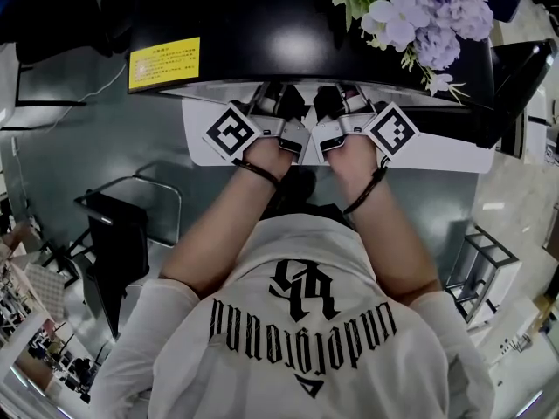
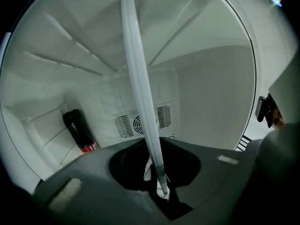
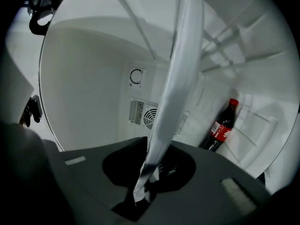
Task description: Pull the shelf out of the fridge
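Down the left of the room a black chair stands on the grey-green floor. Ahead of me is the fridge. Its glossy black top carries a yellow sticker near its front left corner and a bunch of purple and white flowers at its right end. A metal-framed stool stands on the floor at the far right.

The shelf is a flat white panel. Its front strip sticks out past the fridge's front edge and runs nearly the cabinet's full width. The rest of it is inside the white, ribbed interior.

My left claw is clenched on the shelf's front edge, just left of that edge's middle. From its own camera the shelf shows edge-on as a thin pale blade running away between the jaws. On the back wall behind it is a slotted vent, and a dark cola bottle with a red label leans near that wall.

My right claw is clamped on the same front edge, just right of its middle and close beside the left one. The white blade is pinched between its jaws too.
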`<state>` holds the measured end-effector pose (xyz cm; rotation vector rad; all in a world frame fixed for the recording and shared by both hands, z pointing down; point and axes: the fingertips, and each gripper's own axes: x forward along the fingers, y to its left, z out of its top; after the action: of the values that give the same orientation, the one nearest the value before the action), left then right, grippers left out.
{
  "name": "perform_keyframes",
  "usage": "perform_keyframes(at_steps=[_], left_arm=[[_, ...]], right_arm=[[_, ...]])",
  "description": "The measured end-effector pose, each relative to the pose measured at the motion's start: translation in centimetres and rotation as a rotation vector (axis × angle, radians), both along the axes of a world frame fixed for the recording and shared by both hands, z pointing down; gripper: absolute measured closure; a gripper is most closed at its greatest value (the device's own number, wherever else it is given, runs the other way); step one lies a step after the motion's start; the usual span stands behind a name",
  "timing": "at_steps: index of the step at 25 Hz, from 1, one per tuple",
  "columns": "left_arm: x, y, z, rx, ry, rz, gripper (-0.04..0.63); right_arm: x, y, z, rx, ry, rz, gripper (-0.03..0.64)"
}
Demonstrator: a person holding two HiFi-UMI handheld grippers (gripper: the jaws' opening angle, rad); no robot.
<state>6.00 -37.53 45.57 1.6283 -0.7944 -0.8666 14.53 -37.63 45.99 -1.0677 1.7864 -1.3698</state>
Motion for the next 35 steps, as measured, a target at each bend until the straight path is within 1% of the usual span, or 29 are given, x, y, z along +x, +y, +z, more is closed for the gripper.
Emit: perform_keyframes(at_steps=[4, 17, 21, 26, 30, 35], left_arm=[[-0.1, 1.2, 0.0, 0.003, -0.001, -0.003, 0.548], [-0.1, 5.2, -0.1, 0.006, 0.009, -0.015, 0.552], [-0.1, 6.2, 0.2, 0.002, -0.008, -0.017, 0.555], [0.1, 7.3, 0.1, -0.001, 0.009, -0.023, 0.557], [0.1, 8.4, 0.0, 0.002, 0.0, -0.026, 0.558], [-0.1, 9.3, -0.1, 0.002, 0.014, -0.026, 0.558]], right_arm=[[0.1, 1.2, 0.2, -0.006, 0.013, -0.001, 0.572], [0.0, 5.2, 0.4, -0.025, 0.01, -0.02, 0.577], [0.0, 6.3, 0.6, -0.031, 0.003, -0.025, 0.577], [0.2, 7.3, 0.7, -0.04, 0.004, -0.028, 0.58], [0.2, 8.4, 0.5, -0.038, -0.005, -0.029, 0.581], [0.0, 9.4, 0.8, -0.048, 0.005, -0.031, 0.581]])
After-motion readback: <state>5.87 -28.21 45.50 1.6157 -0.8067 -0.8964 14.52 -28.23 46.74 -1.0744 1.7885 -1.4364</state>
